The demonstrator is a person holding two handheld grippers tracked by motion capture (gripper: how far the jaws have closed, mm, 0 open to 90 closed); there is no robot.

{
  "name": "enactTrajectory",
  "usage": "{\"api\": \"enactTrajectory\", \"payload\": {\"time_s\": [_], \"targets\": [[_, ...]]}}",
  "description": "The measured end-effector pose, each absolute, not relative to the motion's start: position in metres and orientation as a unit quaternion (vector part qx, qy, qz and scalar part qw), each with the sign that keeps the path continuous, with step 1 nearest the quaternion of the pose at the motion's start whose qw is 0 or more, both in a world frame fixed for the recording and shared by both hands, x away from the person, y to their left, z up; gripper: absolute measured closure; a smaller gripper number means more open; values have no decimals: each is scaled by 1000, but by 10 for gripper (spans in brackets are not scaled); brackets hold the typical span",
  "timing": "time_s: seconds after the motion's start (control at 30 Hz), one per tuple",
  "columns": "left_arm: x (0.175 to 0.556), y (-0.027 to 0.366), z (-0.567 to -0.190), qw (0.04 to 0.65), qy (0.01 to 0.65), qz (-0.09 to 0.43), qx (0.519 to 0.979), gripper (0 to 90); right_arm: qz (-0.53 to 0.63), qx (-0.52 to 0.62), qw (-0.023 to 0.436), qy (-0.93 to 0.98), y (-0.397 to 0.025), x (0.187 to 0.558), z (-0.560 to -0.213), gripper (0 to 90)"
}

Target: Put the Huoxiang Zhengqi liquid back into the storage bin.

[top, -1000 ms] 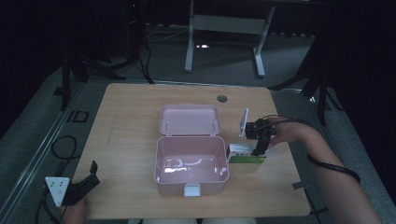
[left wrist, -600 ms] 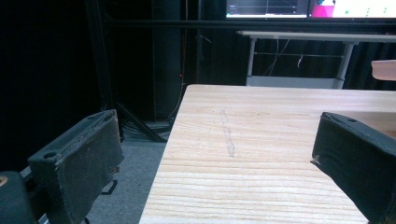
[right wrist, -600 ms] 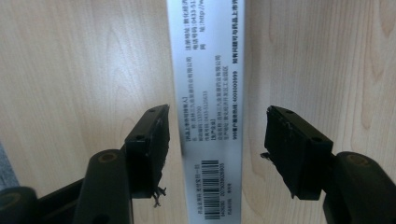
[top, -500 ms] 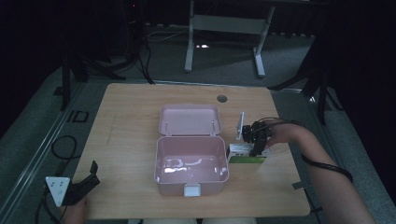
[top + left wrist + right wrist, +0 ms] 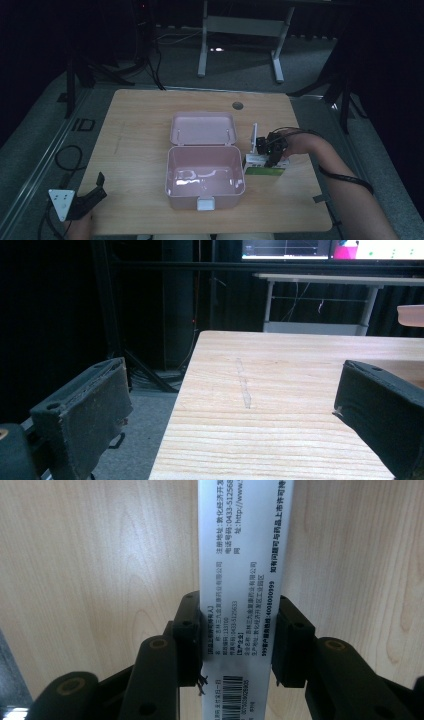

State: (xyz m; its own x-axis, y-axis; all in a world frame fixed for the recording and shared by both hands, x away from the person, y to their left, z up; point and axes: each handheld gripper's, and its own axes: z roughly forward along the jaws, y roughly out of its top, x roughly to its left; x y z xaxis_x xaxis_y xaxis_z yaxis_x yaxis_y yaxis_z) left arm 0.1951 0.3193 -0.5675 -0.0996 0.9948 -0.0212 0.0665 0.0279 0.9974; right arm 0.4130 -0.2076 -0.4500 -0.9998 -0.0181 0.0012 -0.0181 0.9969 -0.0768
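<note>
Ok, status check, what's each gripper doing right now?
Right hand-held gripper shut on white box, beside open pink case. Left hand-held gripper open, idle at table corner. Nothing blocking.

Bench [image 5: 150,125]: light wood grain, rounded corners, a round grommet hole [image 5: 237,105] near its far edge and a faint grey streak [image 5: 243,385] on the top. Floor [image 5: 40,150]: grey, with black cables [image 5: 150,60] trailing across it and a dark stand [image 5: 75,75] at the left. Beyond, in a dim room with black surrounds: a white-legged table [image 5: 240,30] and lit screens [image 5: 330,247] above it.
</note>
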Motion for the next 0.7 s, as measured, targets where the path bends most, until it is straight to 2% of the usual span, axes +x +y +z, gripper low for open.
{"api": "enactTrajectory", "payload": {"time_s": [0.37, 0.7], "targets": [[195, 319, -567, 463, 547, 502, 485, 20, 49, -2, 26, -998, -211, 409, -441, 620], [195, 319, -567, 462, 547, 502, 484, 20, 50, -10, 29, -998, -212, 402, -415, 620]]}}
